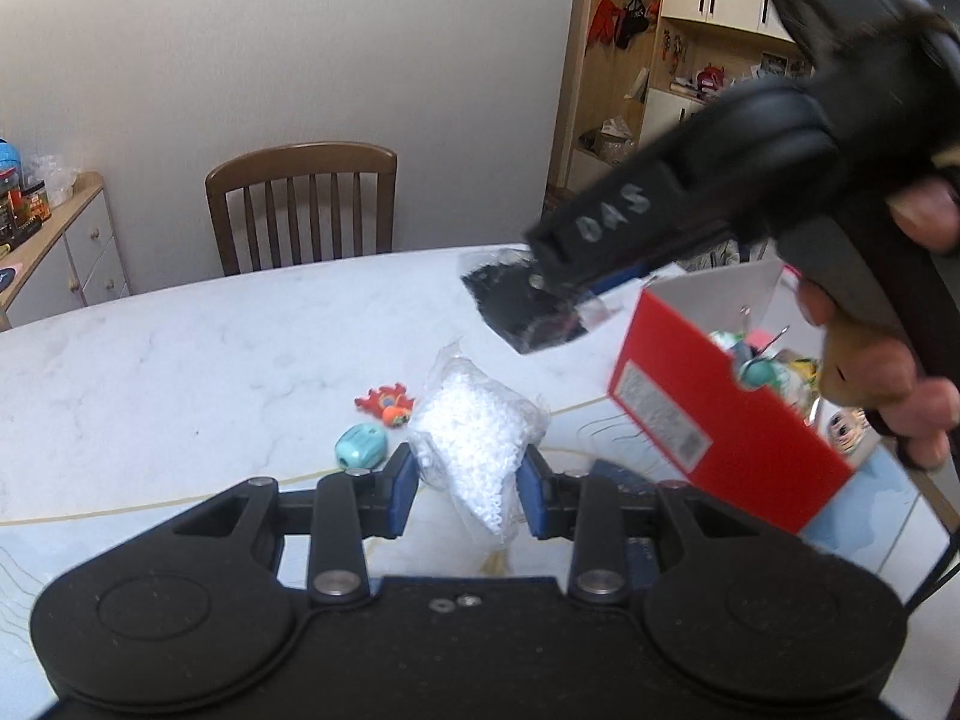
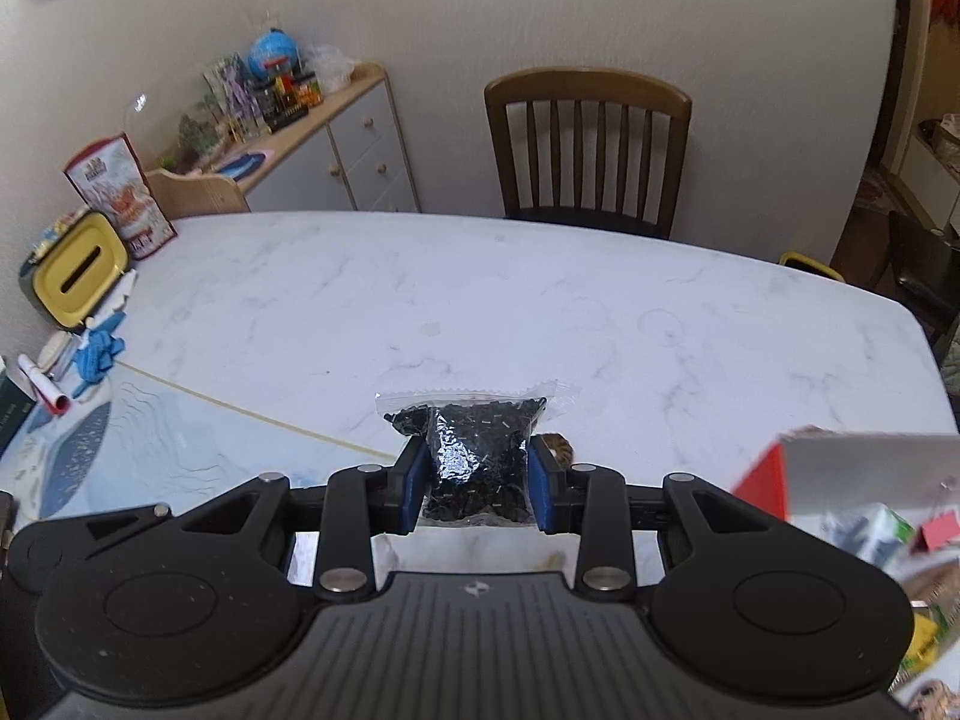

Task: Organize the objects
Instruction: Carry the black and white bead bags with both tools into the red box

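Note:
My left gripper [image 1: 467, 489] is shut on a clear bag of white beads [image 1: 474, 432], held above the marble table [image 1: 210, 348]. My right gripper [image 2: 478, 483] is shut on a clear bag of black beads [image 2: 477, 456]. In the left wrist view the bag of black beads [image 1: 522, 306] hangs in the air under the right gripper, just left of a red box [image 1: 720, 420] with a white inside that holds several small toys. A hand [image 1: 870, 372] holds the right gripper. In the right wrist view the red box [image 2: 840, 480] lies at the lower right.
A red-orange toy [image 1: 387, 403] and a turquoise toy [image 1: 361, 445] lie on the table beyond the left gripper. A wooden chair [image 2: 585, 150] stands at the far side. A yellow tissue box [image 2: 78, 273], blue gloves [image 2: 96, 354] and a snack box [image 2: 120, 198] sit at the table's left end.

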`<action>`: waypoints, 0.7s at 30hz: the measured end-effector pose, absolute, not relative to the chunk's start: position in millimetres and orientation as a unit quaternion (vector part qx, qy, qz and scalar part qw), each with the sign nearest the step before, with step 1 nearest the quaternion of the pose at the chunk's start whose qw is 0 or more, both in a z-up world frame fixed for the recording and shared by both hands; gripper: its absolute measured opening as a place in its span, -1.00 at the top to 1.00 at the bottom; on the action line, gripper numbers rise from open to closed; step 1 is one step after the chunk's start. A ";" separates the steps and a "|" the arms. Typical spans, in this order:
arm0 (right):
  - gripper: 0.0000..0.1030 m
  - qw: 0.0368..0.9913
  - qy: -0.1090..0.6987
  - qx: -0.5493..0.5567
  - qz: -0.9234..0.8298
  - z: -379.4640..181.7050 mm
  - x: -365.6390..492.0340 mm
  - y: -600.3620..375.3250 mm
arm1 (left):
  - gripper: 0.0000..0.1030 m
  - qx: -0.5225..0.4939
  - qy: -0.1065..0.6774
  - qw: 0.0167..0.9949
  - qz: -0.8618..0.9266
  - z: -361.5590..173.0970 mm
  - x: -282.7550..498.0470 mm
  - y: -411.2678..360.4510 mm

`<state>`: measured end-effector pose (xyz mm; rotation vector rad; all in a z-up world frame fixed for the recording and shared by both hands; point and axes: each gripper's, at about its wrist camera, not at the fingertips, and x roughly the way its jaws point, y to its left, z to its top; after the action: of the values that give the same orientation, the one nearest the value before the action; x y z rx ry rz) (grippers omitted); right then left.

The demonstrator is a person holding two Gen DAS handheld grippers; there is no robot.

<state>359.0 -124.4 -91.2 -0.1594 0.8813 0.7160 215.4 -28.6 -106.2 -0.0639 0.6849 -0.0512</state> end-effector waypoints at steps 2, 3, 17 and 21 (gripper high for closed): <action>0.35 0.843 0.414 -0.066 0.338 -83.9 351.5 -137.0 | 0.35 -0.037 0.335 0.941 -0.028 -96.9 211.9 -33.6; 0.35 0.844 0.412 -0.061 0.337 -80.5 347.8 -143.6 | 0.35 -0.038 0.333 0.942 -0.029 -92.3 210.8 -36.8; 0.35 0.856 0.405 -0.026 0.321 -61.7 314.1 -252.1 | 0.35 -0.036 0.327 0.944 -0.041 -48.4 210.2 -95.2; 0.35 0.857 0.408 -0.025 0.313 -61.6 315.3 -286.2 | 0.35 -0.036 0.328 0.943 -0.040 -45.5 218.5 -118.4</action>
<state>315.3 -286.2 -61.6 -0.0534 0.8572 0.6567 218.5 -118.4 -45.5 -0.0738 0.6693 -0.0821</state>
